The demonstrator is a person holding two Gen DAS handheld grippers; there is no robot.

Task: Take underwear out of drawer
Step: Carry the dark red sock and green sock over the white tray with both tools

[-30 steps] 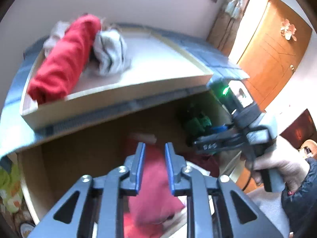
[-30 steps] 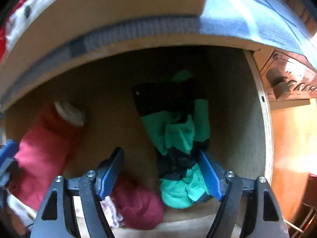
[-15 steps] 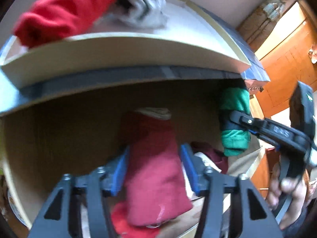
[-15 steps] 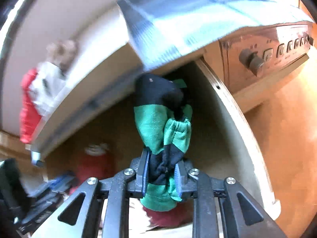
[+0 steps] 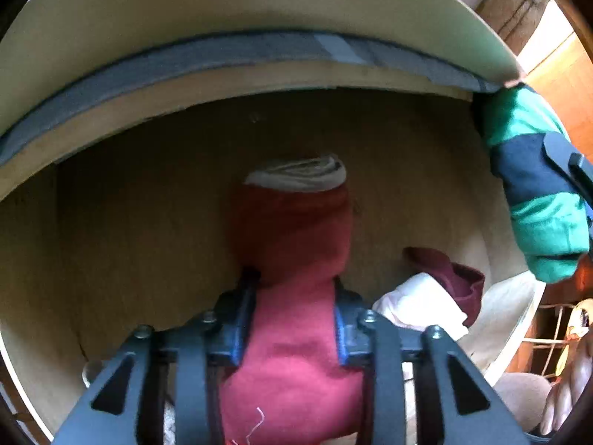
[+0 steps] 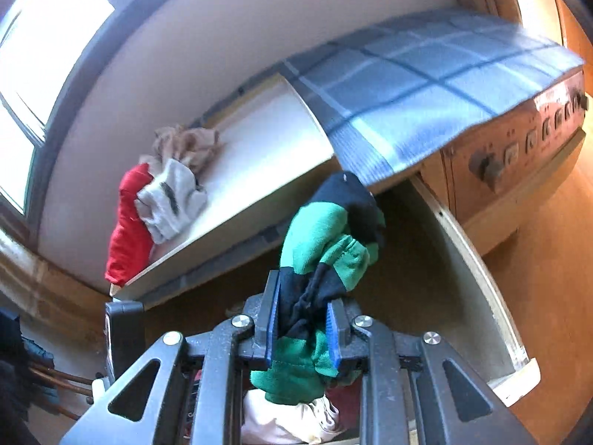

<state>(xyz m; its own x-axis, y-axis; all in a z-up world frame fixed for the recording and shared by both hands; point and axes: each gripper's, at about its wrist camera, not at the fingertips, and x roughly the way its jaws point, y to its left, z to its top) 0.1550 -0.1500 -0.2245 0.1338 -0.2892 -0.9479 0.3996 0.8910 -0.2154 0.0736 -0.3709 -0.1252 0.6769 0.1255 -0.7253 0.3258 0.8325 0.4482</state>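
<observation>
My left gripper point(image 5: 296, 311) is shut on a rolled dark red underwear point(image 5: 292, 256) with a white waistband, inside the open wooden drawer point(image 5: 129, 241). My right gripper point(image 6: 302, 328) is shut on a green and navy underwear point(image 6: 326, 256) and holds it up above the drawer's right wall point(image 6: 478, 270). That green bundle also shows at the right edge of the left wrist view point(image 5: 533, 193). A maroon piece point(image 5: 448, 274) and a white piece point(image 5: 418, 307) lie in the drawer's right part.
A shallow white tray point(image 6: 259, 170) on the cabinet top holds a red roll point(image 6: 129, 222), a grey piece point(image 6: 170, 200) and a beige piece point(image 6: 189, 144). A blue checked cloth point(image 6: 418, 85) covers the top. A wooden unit with knobs point(image 6: 526, 141) stands to the right.
My left gripper went down into the drawer and closed on the red roll. My right gripper closed on the green bundle and lifted it out, up above the drawer.
</observation>
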